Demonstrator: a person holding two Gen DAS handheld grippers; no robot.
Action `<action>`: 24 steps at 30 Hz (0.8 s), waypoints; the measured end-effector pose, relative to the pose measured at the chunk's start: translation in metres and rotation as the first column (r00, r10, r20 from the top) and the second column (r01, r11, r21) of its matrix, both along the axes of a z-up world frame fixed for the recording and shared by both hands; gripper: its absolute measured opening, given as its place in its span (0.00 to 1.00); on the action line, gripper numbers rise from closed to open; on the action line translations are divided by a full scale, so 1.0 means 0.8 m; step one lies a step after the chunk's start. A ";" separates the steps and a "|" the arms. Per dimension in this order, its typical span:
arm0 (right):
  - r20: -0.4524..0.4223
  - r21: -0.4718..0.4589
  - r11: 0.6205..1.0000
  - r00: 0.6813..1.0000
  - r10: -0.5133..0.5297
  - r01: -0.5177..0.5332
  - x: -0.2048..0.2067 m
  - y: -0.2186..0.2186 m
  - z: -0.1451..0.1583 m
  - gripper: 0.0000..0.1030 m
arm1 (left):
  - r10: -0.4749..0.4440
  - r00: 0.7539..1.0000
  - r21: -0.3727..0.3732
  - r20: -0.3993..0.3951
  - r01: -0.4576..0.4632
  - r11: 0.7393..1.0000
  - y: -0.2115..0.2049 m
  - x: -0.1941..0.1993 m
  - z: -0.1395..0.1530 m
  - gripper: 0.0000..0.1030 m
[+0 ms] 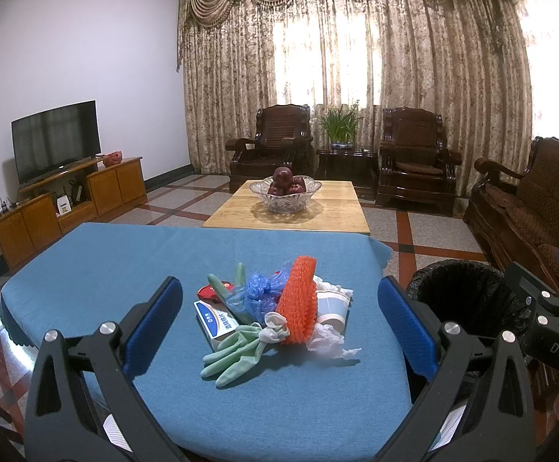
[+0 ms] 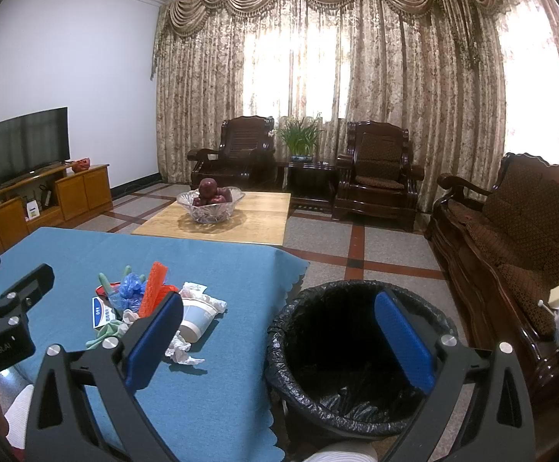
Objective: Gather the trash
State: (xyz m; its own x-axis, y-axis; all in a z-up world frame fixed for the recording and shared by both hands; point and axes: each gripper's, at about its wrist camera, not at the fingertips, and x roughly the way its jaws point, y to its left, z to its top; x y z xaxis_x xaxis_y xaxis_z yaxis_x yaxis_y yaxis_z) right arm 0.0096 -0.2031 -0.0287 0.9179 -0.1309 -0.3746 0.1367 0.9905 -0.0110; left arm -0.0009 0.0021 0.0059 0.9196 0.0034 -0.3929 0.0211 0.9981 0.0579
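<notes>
sprawling, multicoloured trash heap (image 1: 275, 308)

The right gripper (image 2: 279, 340) is hovering wide open over the black-lined trash bin (image 2: 356, 419) (nothing between its blue pads), while the trash pile (image 2: 152, 308) is sitting on the blue tablecloth (image 2: 210, 265) just left.

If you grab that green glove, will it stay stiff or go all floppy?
Probably floppy: the green glove lies limp and flat on the blue cloth, its fingers splayed. It looks thin, so likely light. It is tangled in the pile by the orange net, so lifting it may drag neighbours along.
</notes>
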 end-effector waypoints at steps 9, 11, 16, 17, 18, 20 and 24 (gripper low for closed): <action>-0.001 0.001 1.000 1.000 0.001 -0.001 0.000 0.000 0.000 0.94 | 0.000 1.000 0.000 0.000 0.000 1.000 0.000 0.001 -0.001 0.95; -0.001 0.001 1.000 1.000 0.000 0.000 0.000 0.000 0.000 0.94 | 0.000 1.000 0.000 0.000 0.000 1.000 0.000 0.001 -0.001 0.95; -0.001 0.002 1.000 1.000 0.000 0.000 0.001 0.000 0.000 0.94 | -0.001 1.000 0.000 -0.001 0.001 1.000 0.000 0.001 -0.001 0.95; -0.001 0.002 1.000 1.000 0.001 -0.001 0.001 0.000 0.000 0.94 | -0.001 1.000 0.000 0.000 0.001 1.000 0.000 0.001 -0.001 0.95; -0.001 0.003 1.000 1.000 0.001 -0.001 0.000 0.000 0.000 0.94 | -0.001 1.000 0.001 0.000 0.001 1.000 0.000 0.000 0.000 0.95; -0.001 0.002 1.000 1.000 0.001 -0.001 0.001 0.000 0.000 0.94 | -0.001 1.000 0.001 0.000 0.001 1.000 0.001 0.001 0.000 0.95; -0.002 0.003 1.000 1.000 0.000 0.000 0.001 -0.001 0.000 0.94 | 0.000 1.000 0.001 -0.001 0.000 1.000 0.001 0.001 -0.001 0.95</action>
